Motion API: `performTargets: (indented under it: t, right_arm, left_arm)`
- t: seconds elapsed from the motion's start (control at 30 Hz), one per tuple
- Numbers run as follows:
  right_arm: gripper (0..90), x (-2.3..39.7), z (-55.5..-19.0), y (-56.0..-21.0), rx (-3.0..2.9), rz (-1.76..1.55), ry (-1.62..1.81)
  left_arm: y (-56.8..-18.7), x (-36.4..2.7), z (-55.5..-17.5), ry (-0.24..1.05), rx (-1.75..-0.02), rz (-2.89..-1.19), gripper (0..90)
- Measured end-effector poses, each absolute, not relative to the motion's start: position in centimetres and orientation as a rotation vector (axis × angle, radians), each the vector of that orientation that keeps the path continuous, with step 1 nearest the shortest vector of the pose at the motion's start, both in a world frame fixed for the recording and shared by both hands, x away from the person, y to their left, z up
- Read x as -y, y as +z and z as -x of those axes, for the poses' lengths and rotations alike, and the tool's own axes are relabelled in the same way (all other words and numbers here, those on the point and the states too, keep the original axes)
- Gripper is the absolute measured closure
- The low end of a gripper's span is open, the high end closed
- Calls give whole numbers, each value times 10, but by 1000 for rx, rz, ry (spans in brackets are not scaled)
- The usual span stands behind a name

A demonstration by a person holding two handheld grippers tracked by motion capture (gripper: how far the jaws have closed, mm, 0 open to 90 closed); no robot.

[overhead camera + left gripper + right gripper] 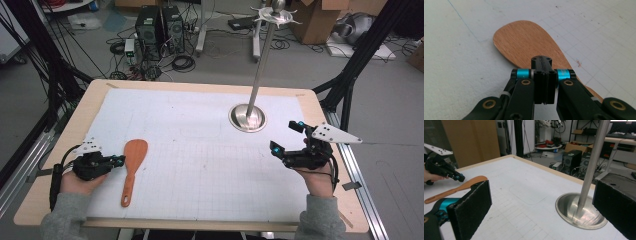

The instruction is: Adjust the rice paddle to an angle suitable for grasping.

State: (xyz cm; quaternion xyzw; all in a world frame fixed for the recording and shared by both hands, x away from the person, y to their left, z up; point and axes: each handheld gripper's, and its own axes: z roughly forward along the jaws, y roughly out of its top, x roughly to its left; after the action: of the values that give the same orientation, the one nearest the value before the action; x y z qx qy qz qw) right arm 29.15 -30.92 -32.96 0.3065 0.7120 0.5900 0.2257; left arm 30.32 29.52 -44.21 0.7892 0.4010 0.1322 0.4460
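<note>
Down at the near edge of the table, the left gripper point(120, 160) sits low, jaws pressed together with nothing between them, its tip just beside the wooden spatula point(132, 167). That spatula lies flat on the white gridded mat point(200, 150), blade pointing away from the person, handle running back toward the near edge. From the left gripper view the closed jaws hang right over the neck where blade point(529, 42) narrows into handle, very near the wood, though whether they touch it I can't tell. So this reads as the approach step: the spatula is not yet picked up. The next move, I'd say, calls for spreading those jaws first, then settling them either side of the narrow neck or handle before pinching; closed as they are, they can only nudge it. The left hand point(80, 182) lies low, the forearm coming in from the bottom corner, the gripper pointing across toward the spatula. Over on the other side, the right gripper point(289, 142) is held a little off the mat, jaws spread wide and empty, aimed toward the metal stand point(248, 119), whose round base and tall pole rise farther up the table.
</note>
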Motion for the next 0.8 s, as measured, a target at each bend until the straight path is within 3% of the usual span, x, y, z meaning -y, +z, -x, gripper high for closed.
performTargets:
  t: [0.8]
  right_arm:
    - [9, 302, -295, -333, -1993, -835, 1618]
  left_arm:
    - [-448, -287, -283, 259, -986, -2012, 892]
